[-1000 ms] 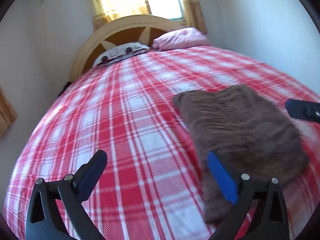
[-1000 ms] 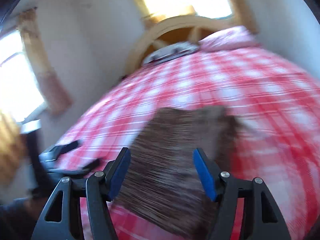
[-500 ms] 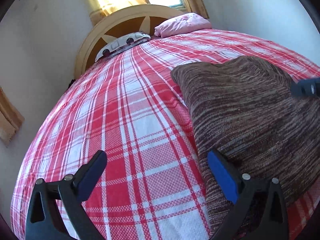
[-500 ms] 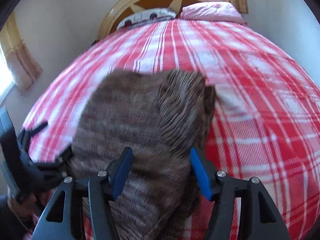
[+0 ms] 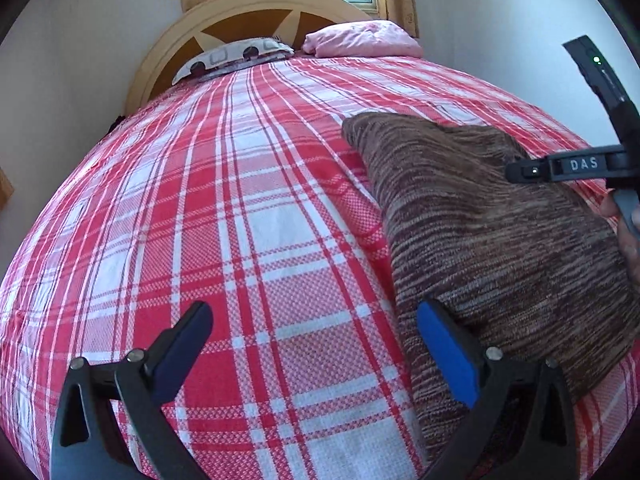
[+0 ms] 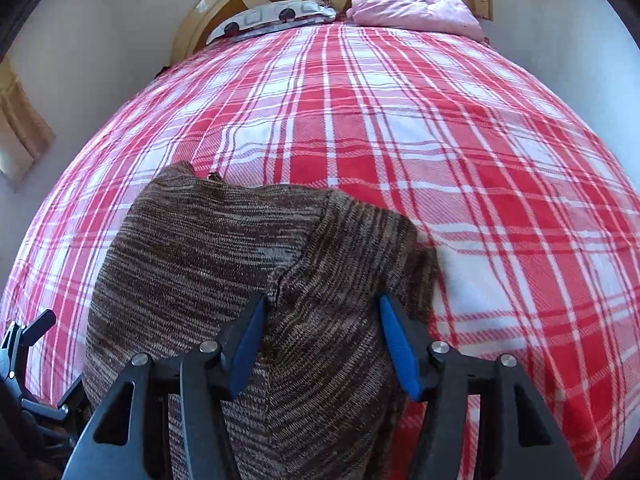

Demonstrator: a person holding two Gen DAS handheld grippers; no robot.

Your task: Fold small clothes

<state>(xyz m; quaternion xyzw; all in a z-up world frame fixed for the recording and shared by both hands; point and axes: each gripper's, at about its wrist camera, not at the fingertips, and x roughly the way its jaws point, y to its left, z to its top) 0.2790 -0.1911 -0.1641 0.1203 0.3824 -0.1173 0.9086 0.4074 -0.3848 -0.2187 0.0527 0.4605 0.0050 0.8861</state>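
A brown striped knit garment (image 5: 480, 220) lies on the red plaid bedspread (image 5: 240, 200). My left gripper (image 5: 314, 312) is open low over bare bedspread, its right finger (image 5: 448, 352) at the garment's left edge. In the right wrist view the garment (image 6: 200, 248) has a flap folded over its right side. My right gripper (image 6: 323, 300) hangs just above that flap with its jaws wide and the pads not pressing the fabric. The right gripper's body (image 5: 560, 166) shows at the right edge of the left wrist view, with a hand behind it.
A wooden headboard (image 5: 240, 12) stands at the far end, with a patterned pillow (image 6: 272, 16) and a pink pillow (image 6: 412, 12) before it. White walls close in both sides. Curtains (image 6: 20, 128) hang at the left. Bare bedspread (image 6: 440, 140) stretches beyond the garment.
Both grippers have sunk toward the bed. My right gripper swung over the garment and tipped down, its jaws narrowing slightly. The garment now lies still and spread out.
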